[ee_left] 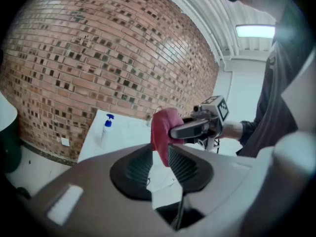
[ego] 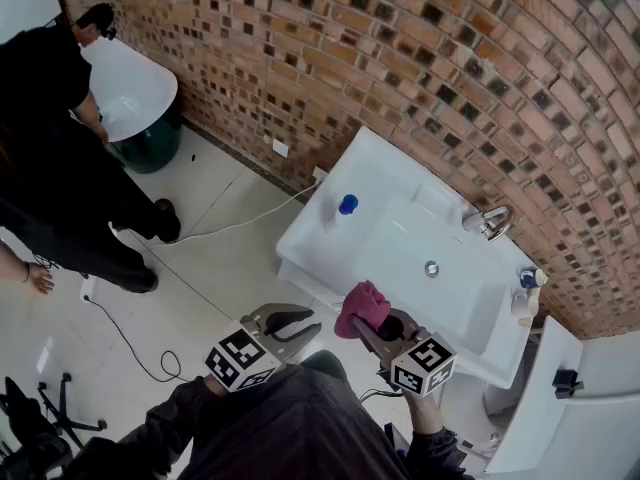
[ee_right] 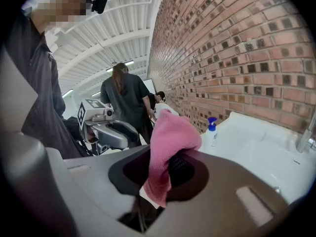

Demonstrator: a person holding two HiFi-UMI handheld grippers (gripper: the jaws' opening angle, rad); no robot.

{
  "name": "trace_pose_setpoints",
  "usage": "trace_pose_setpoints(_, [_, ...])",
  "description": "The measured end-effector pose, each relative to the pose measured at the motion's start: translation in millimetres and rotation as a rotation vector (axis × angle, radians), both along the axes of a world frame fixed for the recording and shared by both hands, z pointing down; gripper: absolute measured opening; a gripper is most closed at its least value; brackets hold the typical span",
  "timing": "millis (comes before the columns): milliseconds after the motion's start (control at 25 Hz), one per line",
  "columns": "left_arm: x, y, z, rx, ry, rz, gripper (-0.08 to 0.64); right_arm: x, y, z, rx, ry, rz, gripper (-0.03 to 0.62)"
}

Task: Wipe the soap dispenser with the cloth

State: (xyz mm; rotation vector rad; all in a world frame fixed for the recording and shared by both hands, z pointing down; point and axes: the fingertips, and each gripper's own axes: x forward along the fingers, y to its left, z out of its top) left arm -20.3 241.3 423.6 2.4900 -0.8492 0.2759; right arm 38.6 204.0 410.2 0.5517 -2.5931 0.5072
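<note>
The soap dispenser (ego: 342,211), a white bottle with a blue pump, stands on the left corner of the white sink (ego: 400,243); it also shows in the left gripper view as the dispenser (ee_left: 106,127) and in the right gripper view as the dispenser (ee_right: 211,132). My right gripper (ego: 375,326) is shut on a pink cloth (ego: 362,303), which bulges out over its jaws (ee_right: 168,137), in front of the sink's near edge. My left gripper (ego: 305,325) hovers to its left, shut with nothing in it. From the left gripper (ee_left: 160,154) I see the cloth (ee_left: 162,127) just beyond.
A chrome faucet (ego: 490,221) sits at the sink's back by the brick wall, small bottles (ego: 525,293) at its right end. A person in black (ego: 50,148) stands at the upper left beside a white tub (ego: 130,93). Cables (ego: 130,343) run over the floor.
</note>
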Motion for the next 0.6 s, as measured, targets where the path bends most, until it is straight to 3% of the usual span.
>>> trace_pose_setpoints(280, [-59,-43,4,0.007,0.012,-0.051,0.097,-38,-77,10,0.039,0.086,0.007,0.069])
trace_pose_setpoints(600, [-64,-99,10,-0.010,0.011,-0.087,0.097,-54,-212,0,0.183,0.184,-0.027,0.069])
